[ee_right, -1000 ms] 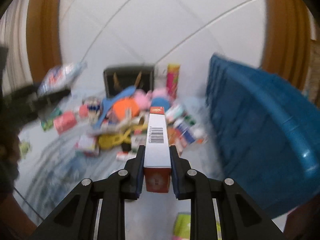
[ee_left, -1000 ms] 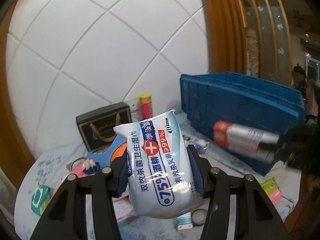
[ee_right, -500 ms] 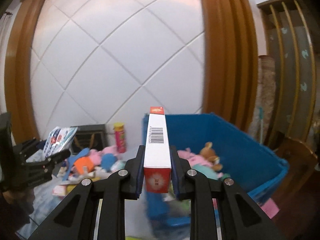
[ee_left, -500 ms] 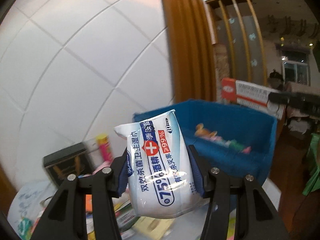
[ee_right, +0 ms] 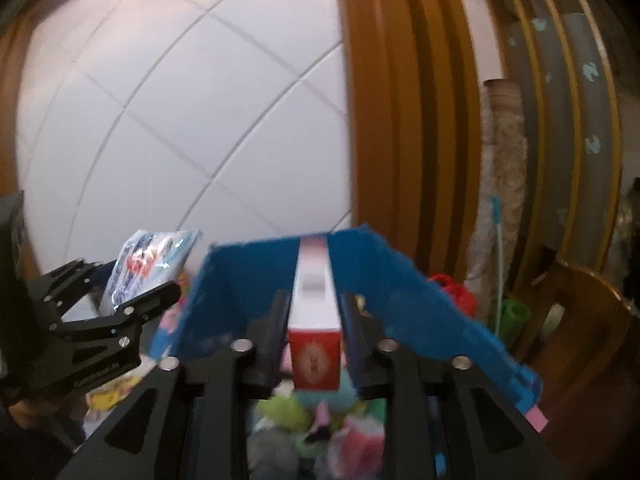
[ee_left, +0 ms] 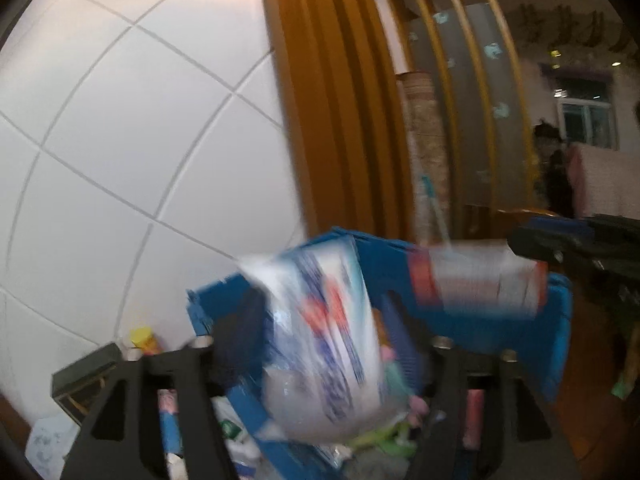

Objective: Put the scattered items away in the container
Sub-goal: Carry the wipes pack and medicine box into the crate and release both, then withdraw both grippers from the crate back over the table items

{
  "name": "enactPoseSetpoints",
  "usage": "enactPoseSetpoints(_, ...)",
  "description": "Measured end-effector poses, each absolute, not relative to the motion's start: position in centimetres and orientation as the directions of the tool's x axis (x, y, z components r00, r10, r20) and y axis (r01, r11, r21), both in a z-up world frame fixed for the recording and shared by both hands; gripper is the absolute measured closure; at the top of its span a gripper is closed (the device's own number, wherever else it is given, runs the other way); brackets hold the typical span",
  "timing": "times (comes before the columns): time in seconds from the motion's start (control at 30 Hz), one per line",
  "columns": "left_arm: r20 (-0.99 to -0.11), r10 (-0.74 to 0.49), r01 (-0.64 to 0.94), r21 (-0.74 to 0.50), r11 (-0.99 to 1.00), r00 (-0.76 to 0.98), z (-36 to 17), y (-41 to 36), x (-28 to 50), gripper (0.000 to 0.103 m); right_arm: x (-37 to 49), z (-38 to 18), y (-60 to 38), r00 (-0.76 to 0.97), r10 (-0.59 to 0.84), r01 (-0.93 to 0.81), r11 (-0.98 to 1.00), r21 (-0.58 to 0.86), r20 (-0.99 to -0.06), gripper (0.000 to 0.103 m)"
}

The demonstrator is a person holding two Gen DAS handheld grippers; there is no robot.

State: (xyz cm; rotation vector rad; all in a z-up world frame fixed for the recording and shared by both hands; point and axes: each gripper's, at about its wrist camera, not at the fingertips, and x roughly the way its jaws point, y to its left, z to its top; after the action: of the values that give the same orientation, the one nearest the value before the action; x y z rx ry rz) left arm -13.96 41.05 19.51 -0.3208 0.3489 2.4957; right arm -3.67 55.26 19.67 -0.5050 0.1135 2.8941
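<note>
Left wrist view: our left gripper (ee_left: pixel 320 344) and right gripper (ee_right: pixel 314 340) jaws are opening, so we release the wet-wipe pack (ee_left: pixel 324 344) and red-and-white box (ee_right: pixel 315 320) squarely over the blue bin (ee_right: pixel 256 280).

No print was legible: the lettering on the wipes pack (ee_left: pixel 324 344), the red-ended box (ee_right: pixel 315 316) and the left gripper (ee_right: pixel 120 296) body was all blurred.
</note>
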Motion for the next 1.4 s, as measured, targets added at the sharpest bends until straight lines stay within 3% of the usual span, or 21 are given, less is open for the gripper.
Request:
enactPoseSetpoints(0.03, -0.295, 0.507, -0.568, 0.180, -0.803, -0.810, 19.9, 41.5, -14.4, 0.007, -4.1, 19.9, 55.9, -0.920, 0.192, -0.218, -0.975, 0.037, -0.342, 0.040)
enactPoseSetpoints(0.07, -0.286, 0.495, -0.554, 0.181, -0.812, -0.820, 20.3, 41.9, -14.8, 0.005, -4.4, 20.1, 56.4, -0.920, 0.199, -0.223, -0.974, 0.035, -0.338, 0.034)
enactPoseSetpoints(0.2, -0.241, 0.506, -0.549, 0.168, -0.819, -0.828, 22.0, 41.9, -14.7, 0.000, -2.9, 21.0, 56.5, -0.939, 0.189, -0.205, -0.978, 0.028, -0.287, 0.032)
enactPoseSetpoints(0.4, -0.199, 0.502, -0.535, 0.176, -0.827, -0.842, 21.6, 40.1, -12.7, 0.000, -0.1, 21.1, 55.7, -0.959, 0.159, -0.174, -0.984, 0.047, -0.236, 0.028)
enactPoseSetpoints(0.83, -0.218, 0.430, -0.463, 0.132, -0.876, -0.876, 16.5, 29.0, -8.3, 0.000, 4.7, 18.7, 50.6, -0.981, 0.038, -0.052, -0.996, 0.069, -0.191, 0.017)
enactPoseSetpoints(1.13, -0.253, 0.358, -0.402, 0.154, -0.902, -0.899, 12.7, 17.8, -4.0, 0.000, 7.9, 17.3, 40.9, -0.975, -0.073, 0.069, -0.997, 0.023, -0.212, 0.015)
enactPoseSetpoints(1.4, -0.310, 0.268, -0.327, 0.155, -0.932, -0.912, 9.8, 7.5, -0.9, 0.000, 8.1, 11.4, 32.5, -0.931, -0.127, 0.113, -0.992, 0.060, -0.344, 0.014)
